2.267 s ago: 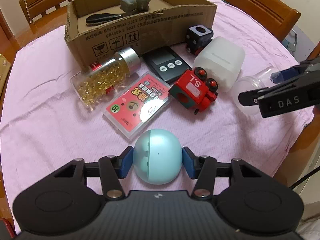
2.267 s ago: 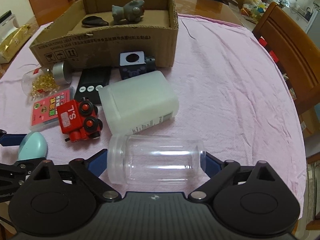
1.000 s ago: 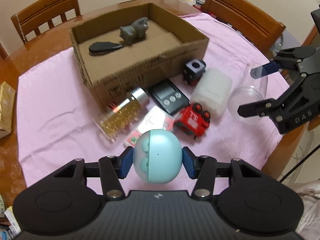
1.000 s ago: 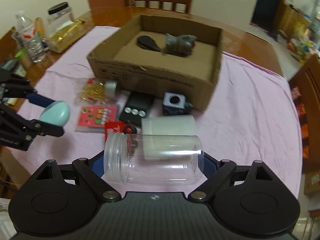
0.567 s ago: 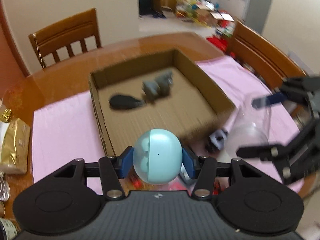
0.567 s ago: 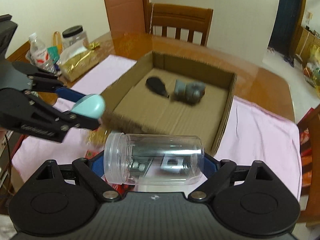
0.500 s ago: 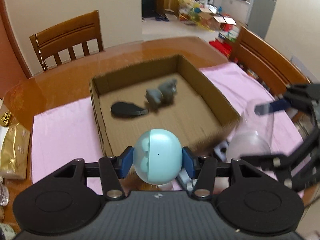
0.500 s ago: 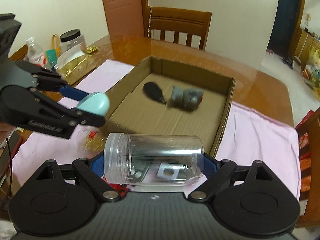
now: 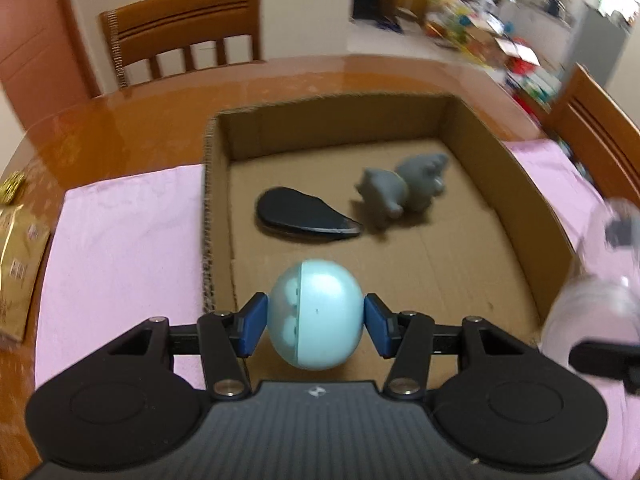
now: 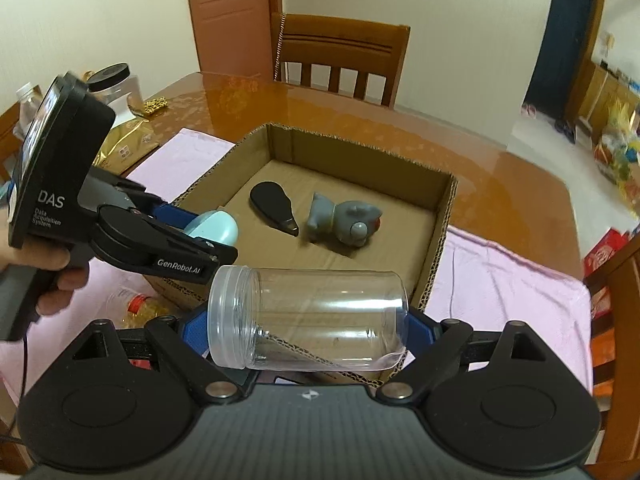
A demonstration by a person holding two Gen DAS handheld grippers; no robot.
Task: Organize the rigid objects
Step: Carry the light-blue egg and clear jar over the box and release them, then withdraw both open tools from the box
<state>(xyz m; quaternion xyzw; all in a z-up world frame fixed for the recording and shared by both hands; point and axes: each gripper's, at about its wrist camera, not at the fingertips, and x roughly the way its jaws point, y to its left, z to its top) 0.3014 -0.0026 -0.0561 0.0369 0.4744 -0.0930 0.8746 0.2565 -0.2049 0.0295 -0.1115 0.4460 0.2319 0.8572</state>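
Note:
My left gripper point(image 9: 316, 328) holds a pale blue egg-shaped toy point(image 9: 316, 316) between its blue pads, above the near left corner of an open cardboard box point(image 9: 210, 200). Its jaws are opening, though the pads still touch the egg. In the right wrist view the left gripper point(image 10: 208, 236) and the egg point(image 10: 216, 228) hang over the box's point(image 10: 440, 240) left wall. My right gripper point(image 10: 308, 332) is shut on a clear plastic jar point(image 10: 312, 316) lying crosswise, just short of the box's near wall. Inside the box lie a black flat piece point(image 9: 300, 218) and a grey cat figure point(image 9: 400, 192).
The box sits on a pink cloth point(image 9: 112, 248) over a round wooden table point(image 10: 360, 120). A gold packet point(image 9: 16, 248) and a black-lidded jar point(image 10: 116, 84) stand at the left. A bottle of yellow capsules point(image 10: 140, 308) lies before the box. Wooden chairs point(image 9: 180, 32) ring the table.
Both grippers have moved forward from above the loose items to the box. The egg now hangs over the box's floor and has turned slightly between the pads. The jar has neared the near wall.

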